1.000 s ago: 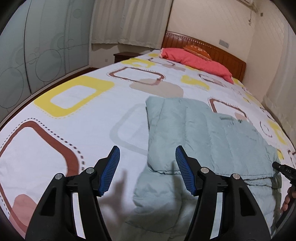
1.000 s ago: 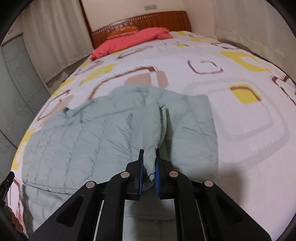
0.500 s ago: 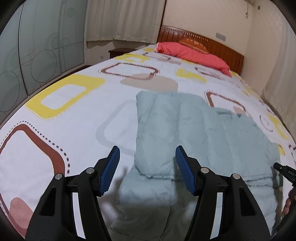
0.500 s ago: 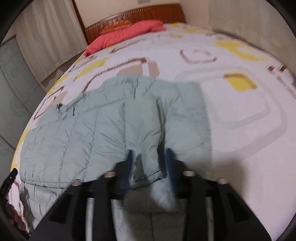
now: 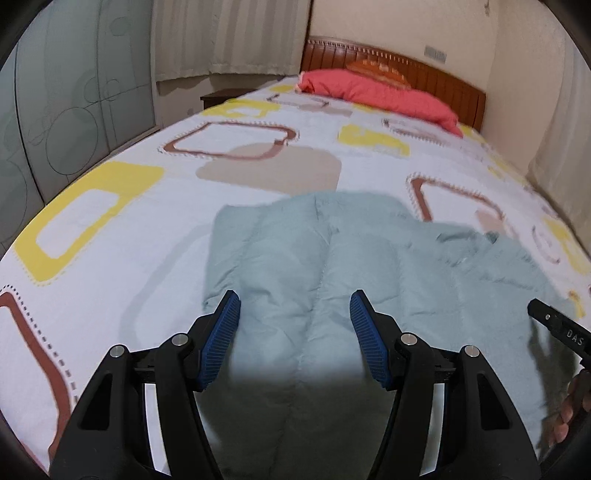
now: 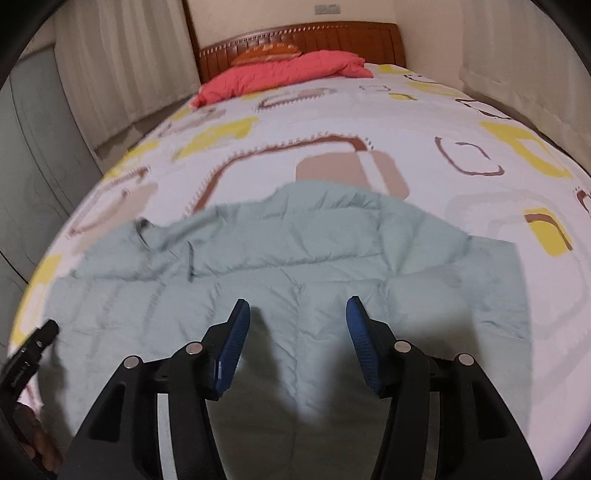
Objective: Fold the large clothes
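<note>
The left gripper hangs low over the near part of the jacket, its blue-padded fingers spread wide with nothing between them. The right gripper is likewise spread wide and empty above the same garment, its shadow falling on the fabric below. At the far right edge of the left view the other tool's black tip shows, with part of the right hand that grips it; at the far left edge of the right view the left tool's tip and a bit of the left hand appear the same way.

The jacket is a pale grey-green quilted piece lying flat on the bed, close to the near edge. In the right view a puffy section lies folded across its upper part, with a dark tab at its left end; motion blur softens the details. Its right-hand portion reaches out flat over the sheet.

Beyond it the sheet stretches away, white with yellow, brown and beige rounded squares. At the far end a red pillow lies against the wooden headboard, an orange cushion behind it. Curtains hang on the walls, and frosted wardrobe doors stand along the bed's left.
</note>
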{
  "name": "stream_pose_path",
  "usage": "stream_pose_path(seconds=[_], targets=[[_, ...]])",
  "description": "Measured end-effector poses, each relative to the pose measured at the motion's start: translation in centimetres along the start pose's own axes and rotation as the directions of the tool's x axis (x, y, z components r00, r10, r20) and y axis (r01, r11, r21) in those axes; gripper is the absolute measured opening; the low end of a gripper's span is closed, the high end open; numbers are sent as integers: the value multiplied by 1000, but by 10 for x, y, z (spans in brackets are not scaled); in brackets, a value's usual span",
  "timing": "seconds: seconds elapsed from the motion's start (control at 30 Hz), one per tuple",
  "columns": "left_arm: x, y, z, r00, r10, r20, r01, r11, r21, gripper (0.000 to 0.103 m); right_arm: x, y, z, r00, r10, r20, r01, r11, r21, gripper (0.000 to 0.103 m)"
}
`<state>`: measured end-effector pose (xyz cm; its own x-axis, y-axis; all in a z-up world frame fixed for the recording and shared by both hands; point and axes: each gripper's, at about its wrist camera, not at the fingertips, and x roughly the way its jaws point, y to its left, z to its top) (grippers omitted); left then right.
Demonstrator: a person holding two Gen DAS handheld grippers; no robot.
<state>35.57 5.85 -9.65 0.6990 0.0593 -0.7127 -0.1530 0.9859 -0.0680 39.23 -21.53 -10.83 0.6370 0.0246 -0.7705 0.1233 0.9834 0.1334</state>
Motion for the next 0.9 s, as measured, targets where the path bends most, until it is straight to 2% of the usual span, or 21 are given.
stream_pose_path(seconds=[0.07,0.2,0.37,0.43,0.47,0.5,0.57,0.67,0.73,0.77,0.83,0.9], targets=[[16,-3,-5,999,14,-37,-14,1000,21,62,16,0,-6,999,-20,-39,20,1000,-10,55],[25,-6,-8,998,26,-57,-24,999,43,64,20,1,-10,999,-30,-34,29,999,-31,55],[-2,15,-11,999,-13,-33,12,999,-41,63,-9,-11,-13,1000,1,-9,0,1000,13,55],[-8,24,-17,1000,-15,-23,13,997,-75,63,-21,-19,-22,1000,-17,6,17,1000,17,55],[-6,30,-21,999,-13,-36,10,996,-87,63,-23,-24,-28,999,-38,1,38,999,17,55],[-2,32,-25,999,-13,-53,8,996,-89,68,-19,-28,-35,999,-53,-11,53,999,13,55],[6,38,-30,996,-42,-76,34,993,-112,69,-11,-34,-42,999,-34,-15,34,999,12,55],[-13,41,-29,998,-29,-47,23,992,-127,68,-20,-37,-41,1000,-25,-15,25,999,27,55],[-22,45,-32,1000,-16,-16,14,992,-125,68,-35,-45,-44,999,-47,18,46,998,54,55],[-18,48,-36,1000,19,-24,-22,994,-103,68,-36,-48,-47,998,-61,20,60,997,57,55],[-5,55,-43,997,-22,-80,12,992,-123,69,-20,-55,-54,999,-40,-17,41,998,55,55],[-15,53,-40,998,5,-62,-13,993,-119,68,-22,-53,-51,999,-49,-23,50,998,46,55]])
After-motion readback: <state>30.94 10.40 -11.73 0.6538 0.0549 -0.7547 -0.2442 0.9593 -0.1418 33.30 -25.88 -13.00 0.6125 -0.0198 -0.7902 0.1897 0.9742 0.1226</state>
